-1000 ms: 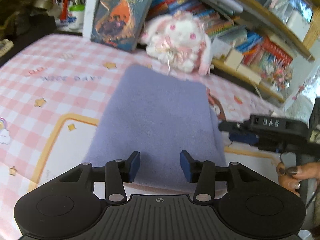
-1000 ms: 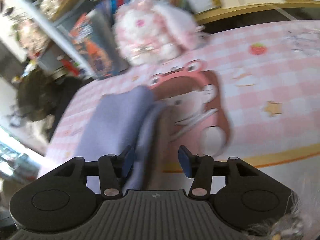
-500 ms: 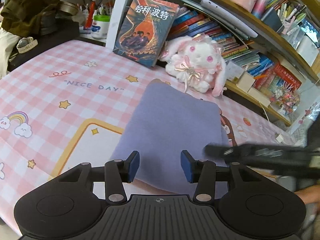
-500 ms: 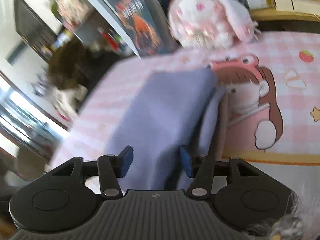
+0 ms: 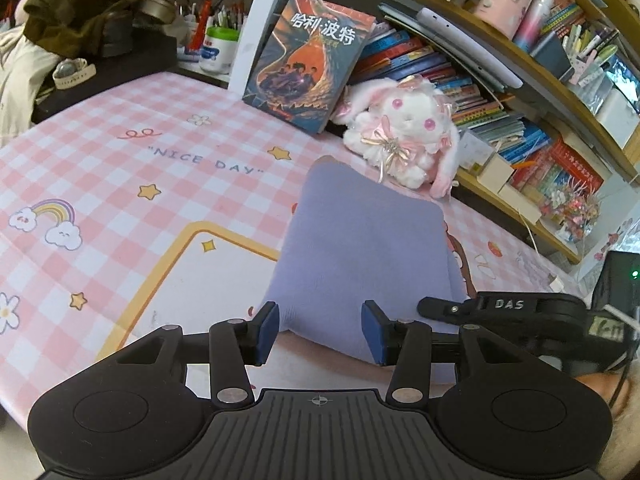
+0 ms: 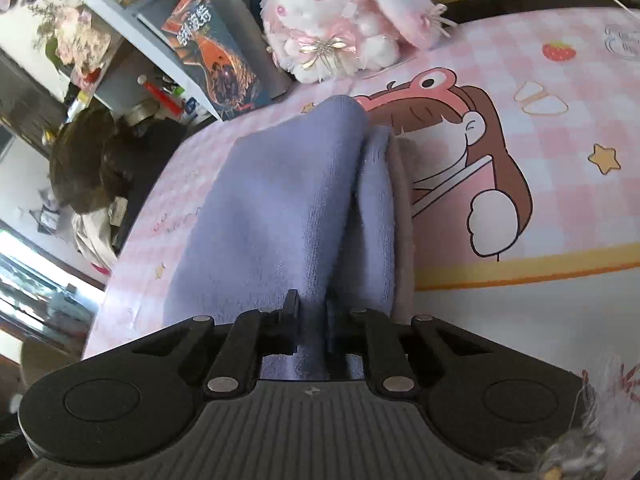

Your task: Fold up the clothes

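Observation:
A folded lavender garment (image 5: 360, 248) lies in the middle of the pink checked table mat (image 5: 120, 168). My left gripper (image 5: 318, 330) hovers open just above the garment's near edge, nothing between its blue pads (image 5: 267, 326). In the left wrist view the right gripper (image 5: 432, 307) reaches in from the right onto the garment's near right corner. In the right wrist view my right gripper (image 6: 311, 314) is shut on the lavender garment (image 6: 280, 184), pinching a thick folded edge; the stacked layers run away from me.
A white and pink plush rabbit (image 5: 404, 132) sits just behind the garment, beside a leaning book (image 5: 308, 64). Crowded bookshelves (image 5: 500, 92) line the back. Dark clothing (image 5: 80, 4) is piled at the far left. A hand (image 5: 600, 388) shows at the lower right.
My right gripper has swung in over the garment's edge and gone from open to shut on it. The left gripper has drawn back a little and stays open.

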